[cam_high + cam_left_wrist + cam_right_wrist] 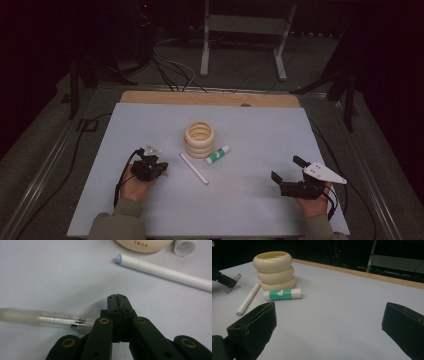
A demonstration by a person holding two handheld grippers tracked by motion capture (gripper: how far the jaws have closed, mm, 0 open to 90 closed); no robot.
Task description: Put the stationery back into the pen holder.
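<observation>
The left tongs (150,167) are seen low over the worktop (260,130), pressed together at the tips. A clear pen (42,320) lies beside and partly under their linkage, crossing to their left; whether it is pinched cannot be told, since the tips meet with nothing between them. The pen is judged light, stiff and smooth, so it may roll or slip; hold would best be taken across the barrel near its middle, away from the metal clip. Just ahead of these tongs a white stick (162,271) with a bluish tip is laid slantwise, and beyond it a cream ringed holder (199,140) stands upright, with a green-and-white glue stick (218,155) lying just beside its base. Well apart to the right, the right tongs (287,176) are held spread wide, nothing between them.
</observation>
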